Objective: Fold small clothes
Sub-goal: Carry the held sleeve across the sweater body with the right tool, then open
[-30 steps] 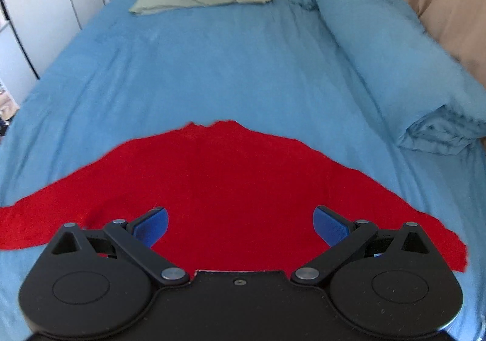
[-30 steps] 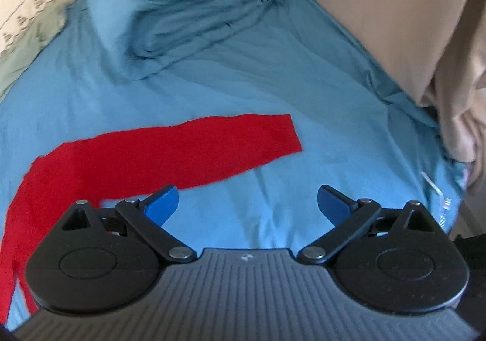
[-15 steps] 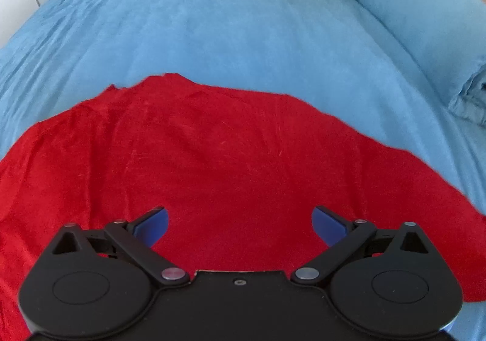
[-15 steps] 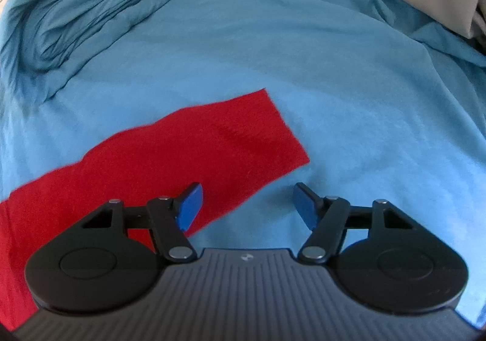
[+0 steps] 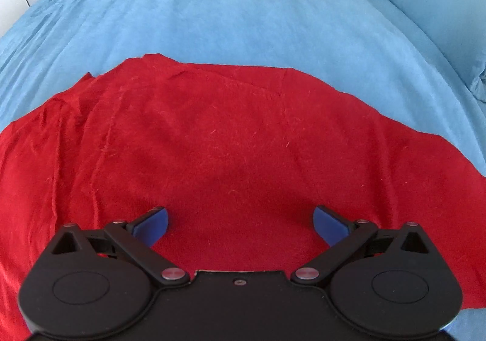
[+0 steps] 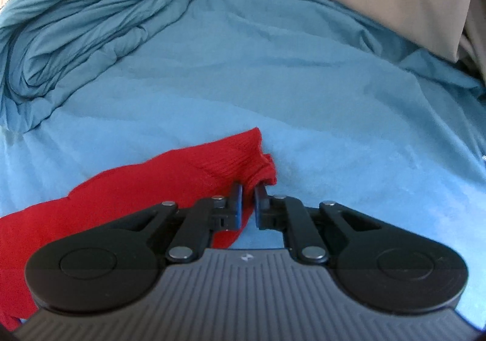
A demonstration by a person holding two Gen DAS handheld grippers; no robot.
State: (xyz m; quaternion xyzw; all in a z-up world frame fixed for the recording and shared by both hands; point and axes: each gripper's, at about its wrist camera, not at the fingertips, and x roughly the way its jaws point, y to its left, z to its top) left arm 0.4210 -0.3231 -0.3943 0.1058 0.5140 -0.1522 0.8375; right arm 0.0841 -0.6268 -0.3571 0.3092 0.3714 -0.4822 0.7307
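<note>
On the blue bed (image 6: 319,92), right claw (image 6: 248,193) pinches the red sleeve (image 6: 212,165).

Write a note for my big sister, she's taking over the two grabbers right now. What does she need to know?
Right gripper: its jaws have just been closing and are now shut on the ribbed cuff at the end of the red top's sleeve.
Left gripper: open, holding nothing, low over the middle of the red top.
The top lies spread flat on the blue bedsheet, with a rolled blue duvet further up the bed.
Done: sleeve end gripped. No fold shows yet.
Left: probably bring that sleeve across the body, then the other sleeve, then fold the body.
</note>
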